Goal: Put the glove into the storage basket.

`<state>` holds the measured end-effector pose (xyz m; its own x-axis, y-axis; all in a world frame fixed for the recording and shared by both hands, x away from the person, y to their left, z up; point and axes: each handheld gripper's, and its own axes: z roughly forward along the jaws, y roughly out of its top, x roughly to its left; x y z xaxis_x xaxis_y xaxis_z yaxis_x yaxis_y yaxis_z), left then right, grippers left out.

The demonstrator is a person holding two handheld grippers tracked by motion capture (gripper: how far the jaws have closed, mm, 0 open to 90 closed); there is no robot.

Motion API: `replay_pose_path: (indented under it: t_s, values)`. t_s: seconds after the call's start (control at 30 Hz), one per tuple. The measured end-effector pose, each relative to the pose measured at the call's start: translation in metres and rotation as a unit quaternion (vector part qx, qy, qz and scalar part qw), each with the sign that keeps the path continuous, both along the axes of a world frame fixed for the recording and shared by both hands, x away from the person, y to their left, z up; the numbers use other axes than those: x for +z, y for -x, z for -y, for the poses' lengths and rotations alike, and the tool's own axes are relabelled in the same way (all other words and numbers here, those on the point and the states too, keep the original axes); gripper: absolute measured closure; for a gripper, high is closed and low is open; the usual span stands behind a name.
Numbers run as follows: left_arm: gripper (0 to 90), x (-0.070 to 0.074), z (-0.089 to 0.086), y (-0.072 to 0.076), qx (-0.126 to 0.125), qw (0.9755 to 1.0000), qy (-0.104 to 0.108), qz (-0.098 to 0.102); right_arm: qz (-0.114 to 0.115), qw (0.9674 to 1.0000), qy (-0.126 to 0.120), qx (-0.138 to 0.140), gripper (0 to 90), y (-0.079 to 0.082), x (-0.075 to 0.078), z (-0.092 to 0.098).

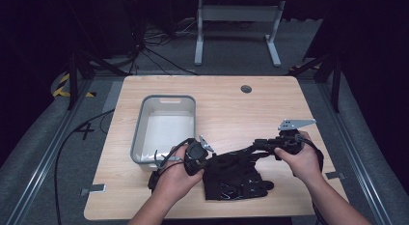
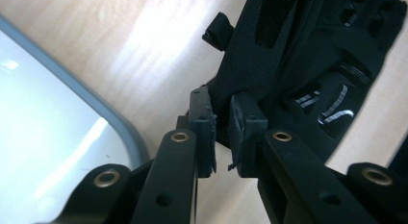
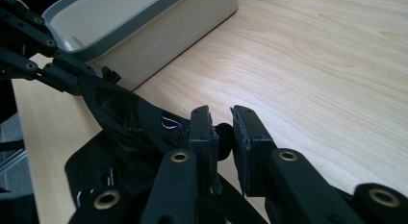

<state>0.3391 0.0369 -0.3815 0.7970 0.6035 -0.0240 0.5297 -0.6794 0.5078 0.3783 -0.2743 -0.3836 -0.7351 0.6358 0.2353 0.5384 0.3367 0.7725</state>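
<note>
Fabric, black and soft, forms the pair of black padded gloves [image 1: 234,179] lying crumpled near the front edge of the pale wood-grain tabletop [image 1: 270,97], a rounded-corner board with a small dark round grommet [image 1: 246,89] near its far edge. The gloves show matte cloth panels, stitched seams, a small pull tab at one cuff, and glossy moulded patches bearing thin white stripes; slotted openings mark the finger backs. Behind them, towards the left edge of the tabletop, stands a light grey rectangular plastic bin [image 1: 140,123] with smooth walls and a rolled darker rim.

The left gripper [image 2: 223,132], black metal links with brass-coloured pivots and flat rubbery pads, sits at the gloves' left end, just in front of the bin's near corner. In the left gripper view a fold of glove cuff lies between its jaws; a narrow gap shows beside it, so the grasp looks slack, and whether the pads still press cannot be told.

The right gripper [image 3: 222,135], of the same build and topped by a grey three-cornered plate [image 1: 295,123], lies level at the gloves' right end, towards the right edge. Its jaws are nearly together and pinch a small rounded piece of glove fabric, stretching a strip of cloth taut between the two grippers
</note>
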Motion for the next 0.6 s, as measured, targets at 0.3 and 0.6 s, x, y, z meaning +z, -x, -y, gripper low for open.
replay_pose_path:
  t_s: [0.3,0.6]
  values:
    - [68.4,0.004,0.003,0.012,-0.023,0.9980,-0.018,-0.056,-0.014,0.9997,-0.009,0.015,79.1,0.022,-0.003,0.004]
    - [59.2,-0.006,0.009,0.017,-0.069,0.9892,-0.039,-0.123,-0.058,0.9978,0.003,0.033,76.7,0.046,-0.016,0.007]
